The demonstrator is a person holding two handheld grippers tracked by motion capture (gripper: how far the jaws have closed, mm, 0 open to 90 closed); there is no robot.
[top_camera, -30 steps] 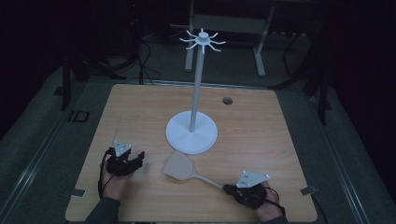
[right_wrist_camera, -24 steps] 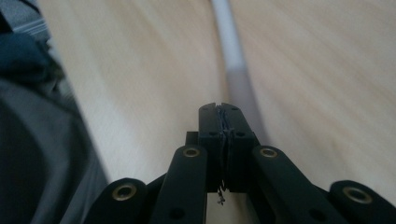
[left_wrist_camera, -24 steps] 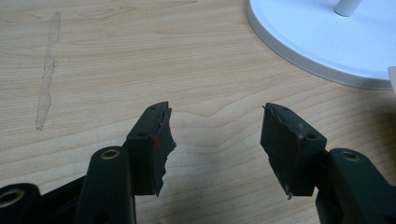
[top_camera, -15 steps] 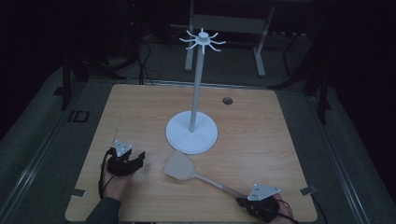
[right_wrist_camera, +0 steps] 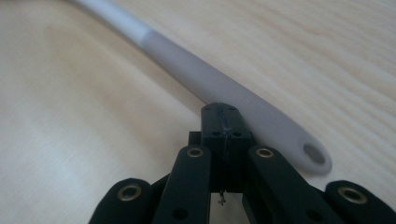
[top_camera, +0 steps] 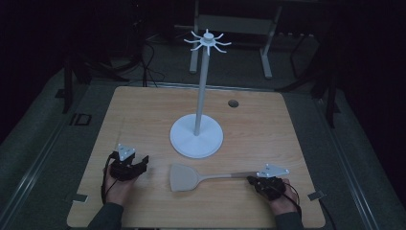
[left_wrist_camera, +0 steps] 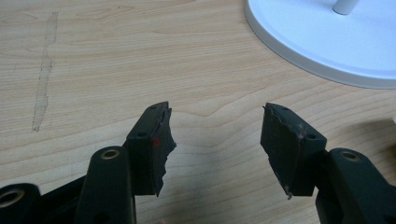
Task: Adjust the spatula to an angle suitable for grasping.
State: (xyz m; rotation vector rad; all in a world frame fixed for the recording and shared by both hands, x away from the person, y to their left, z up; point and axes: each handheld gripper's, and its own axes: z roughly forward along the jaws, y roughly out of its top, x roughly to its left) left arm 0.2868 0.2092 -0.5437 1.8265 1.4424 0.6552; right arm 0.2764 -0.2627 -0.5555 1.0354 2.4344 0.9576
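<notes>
Two grippers on the table [top_camera: 143, 105] — left gripper [left_wrist_camera: 215, 140] jaws apart, right gripper [right_wrist_camera: 225, 122] pressed together empty beside the spatula [right_wrist_camera: 233, 95] handle.

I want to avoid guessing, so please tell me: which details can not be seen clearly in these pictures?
- Spatula blade: cut off by the top edge of the right gripper view.
- Stand pole and hooks: cut off by the top edge of the left gripper view.
- Right gripper contact with the handle: too small in the high view; in its own view the shut fingers hide the spot.

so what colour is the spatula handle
Pale grey toward the hole end, whiter farther up the spatula handle; clearest in the right gripper view.
</notes>
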